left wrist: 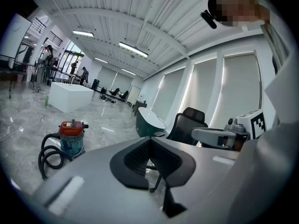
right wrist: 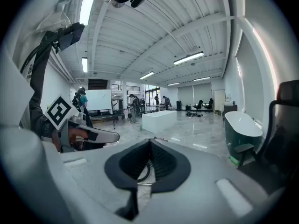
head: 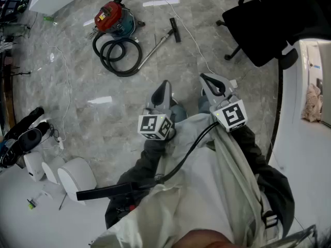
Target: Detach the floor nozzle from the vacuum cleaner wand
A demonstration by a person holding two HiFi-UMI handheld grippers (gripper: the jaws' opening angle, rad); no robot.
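Not started yet, still the approach step. Left gripper (head: 163, 87) and right gripper (head: 207, 80) are both closed w/ nothing between the jaws, held close in and well apart from the work. Vacuum cleaner (head: 111, 17) sits on the floor (head: 103, 118) ahead, hose (head: 118, 56) coiled beside it, wand (head: 155, 48) lying flat w/ the floor nozzle (head: 175, 30) at its far end. Next, prob: walk over, open both, one grips the wand near the joint, the other pulls the nozzle off

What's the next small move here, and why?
Probably step toward the floor nozzle and wand, then open the jaws: the left gripper and right gripper are both shut, empty, and held far short of them.
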